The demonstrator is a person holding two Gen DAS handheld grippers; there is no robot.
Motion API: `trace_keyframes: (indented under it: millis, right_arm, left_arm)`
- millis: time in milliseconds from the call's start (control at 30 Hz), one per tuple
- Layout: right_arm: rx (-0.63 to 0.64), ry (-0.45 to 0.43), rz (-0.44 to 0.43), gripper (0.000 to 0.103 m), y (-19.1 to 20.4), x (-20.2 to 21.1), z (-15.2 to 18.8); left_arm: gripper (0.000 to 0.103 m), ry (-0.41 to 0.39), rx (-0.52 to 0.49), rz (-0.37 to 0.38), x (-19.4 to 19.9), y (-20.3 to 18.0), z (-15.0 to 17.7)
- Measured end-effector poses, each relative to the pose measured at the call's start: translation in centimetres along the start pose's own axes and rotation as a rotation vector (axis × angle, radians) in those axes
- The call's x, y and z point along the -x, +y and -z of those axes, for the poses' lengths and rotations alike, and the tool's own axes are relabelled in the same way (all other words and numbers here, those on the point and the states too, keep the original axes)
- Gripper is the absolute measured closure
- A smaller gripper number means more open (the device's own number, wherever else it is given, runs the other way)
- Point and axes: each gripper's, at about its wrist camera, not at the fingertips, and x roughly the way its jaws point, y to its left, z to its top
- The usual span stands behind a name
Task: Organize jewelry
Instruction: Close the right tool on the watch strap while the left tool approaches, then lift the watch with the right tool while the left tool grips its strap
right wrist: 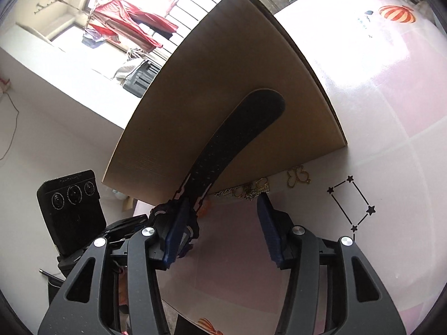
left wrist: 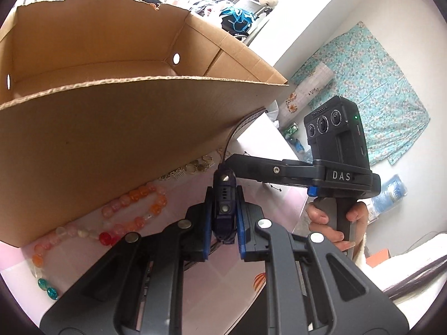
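Note:
A dark watch [left wrist: 223, 203] sits upright between the blue pads of my left gripper [left wrist: 223, 195], which is shut on its body. Its black strap [right wrist: 243, 128] curves up against the wall of a cardboard box [right wrist: 223, 69]. My right gripper [right wrist: 222, 203] stands open, its left pad [right wrist: 176, 231] close beside the watch and its right pad well apart. In the left wrist view the right gripper [left wrist: 237, 164] reaches in from the right, held by a hand [left wrist: 321, 217]. A string of pink, orange and teal beads [left wrist: 134, 209] lies on the table by the box. Small gold pieces [right wrist: 254, 188] lie at the box's foot.
The open cardboard box [left wrist: 139, 79] stands on a pink and white tablecloth [right wrist: 377, 111]. A gold chain [right wrist: 299, 176] lies right of the gold pieces. The table edge runs close on the right in the left wrist view, with a teal cloth [left wrist: 363, 83] and water bottles [left wrist: 391, 192] on the floor below.

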Motion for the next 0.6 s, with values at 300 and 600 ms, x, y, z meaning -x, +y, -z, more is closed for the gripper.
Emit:
trace_keyframes:
  millis: [300,600]
  right_arm:
    - [-0.047,-0.012,-0.212,0.045,-0.8,0.3,0.8]
    - [-0.066,-0.072,-0.115,0.087,0.7,2.1,1.5]
  left_arm:
    - [0.090,0.010,0.021,0.218,-1.1,-0.1,0.2]
    - [0.085,0.061,0.000,0.167,-3.0,-1.1,-0.5]
